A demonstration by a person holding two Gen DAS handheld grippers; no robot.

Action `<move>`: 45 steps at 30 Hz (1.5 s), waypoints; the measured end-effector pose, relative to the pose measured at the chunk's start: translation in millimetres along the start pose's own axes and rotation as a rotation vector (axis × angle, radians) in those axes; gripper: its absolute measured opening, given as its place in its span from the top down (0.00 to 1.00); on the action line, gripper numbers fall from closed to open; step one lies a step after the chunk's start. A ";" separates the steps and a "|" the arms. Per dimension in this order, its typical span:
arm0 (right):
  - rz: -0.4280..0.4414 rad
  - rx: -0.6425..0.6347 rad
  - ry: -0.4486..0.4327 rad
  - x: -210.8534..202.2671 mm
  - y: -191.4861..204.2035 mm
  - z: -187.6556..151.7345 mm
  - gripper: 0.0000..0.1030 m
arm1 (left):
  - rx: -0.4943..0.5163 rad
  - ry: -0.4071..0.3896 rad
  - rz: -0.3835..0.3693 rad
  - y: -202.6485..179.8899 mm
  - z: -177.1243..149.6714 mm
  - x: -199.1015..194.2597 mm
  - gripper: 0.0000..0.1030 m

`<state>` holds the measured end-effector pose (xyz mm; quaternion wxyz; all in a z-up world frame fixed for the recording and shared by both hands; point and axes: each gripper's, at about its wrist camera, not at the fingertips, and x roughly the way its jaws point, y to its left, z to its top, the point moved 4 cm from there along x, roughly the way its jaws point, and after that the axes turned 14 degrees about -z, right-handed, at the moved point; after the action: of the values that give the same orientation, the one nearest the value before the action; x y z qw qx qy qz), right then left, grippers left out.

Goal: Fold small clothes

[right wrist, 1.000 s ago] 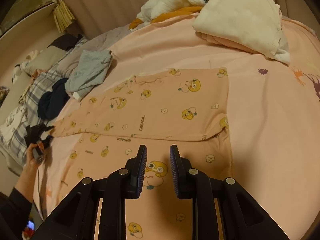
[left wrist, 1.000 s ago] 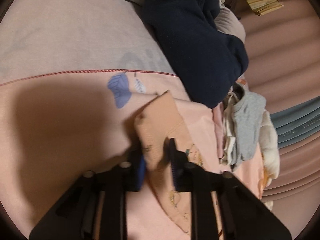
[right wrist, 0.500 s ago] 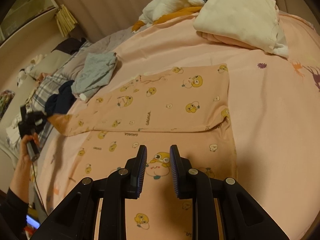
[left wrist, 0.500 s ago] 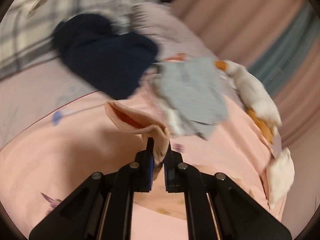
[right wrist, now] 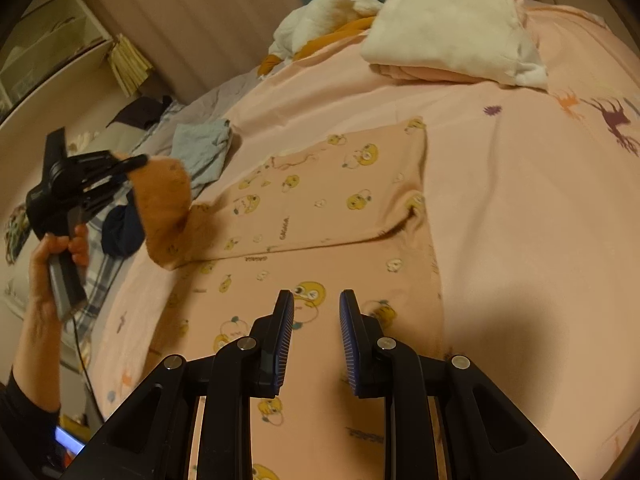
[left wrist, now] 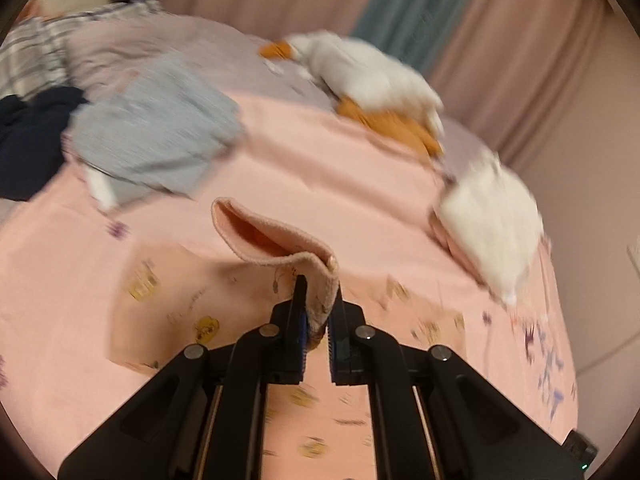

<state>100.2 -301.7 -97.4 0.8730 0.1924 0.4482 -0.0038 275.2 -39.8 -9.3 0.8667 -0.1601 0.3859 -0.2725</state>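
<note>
- Lifted off the bed since a second ago, the trouser cuff [left wrist: 280, 240] sits clamped in my left gripper [left wrist: 316, 320].
- Right gripper [right wrist: 316, 320] hovers empty, jaws parted.
- I'd carry it across level, cuff to waistband.

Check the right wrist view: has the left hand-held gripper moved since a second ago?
Yes. The left hand-held gripper, shut on the pajama cuff, has risen from beside the navy garment to the grey garment.

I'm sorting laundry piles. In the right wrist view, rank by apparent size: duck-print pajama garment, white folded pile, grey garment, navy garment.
1. duck-print pajama garment
2. white folded pile
3. grey garment
4. navy garment
The last two are partly hidden and far from the camera, so their order is unsure.
</note>
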 end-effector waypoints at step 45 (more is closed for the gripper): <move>-0.065 -0.100 0.023 91.2 87.7 84.8 0.96 | -0.137 0.049 0.126 121.5 -129.7 -73.7 0.25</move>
<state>236.6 -234.2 -95.3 0.8758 0.1339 0.4636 -0.0075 178.7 92.7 -110.1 0.8594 -0.1878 0.4341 -0.1944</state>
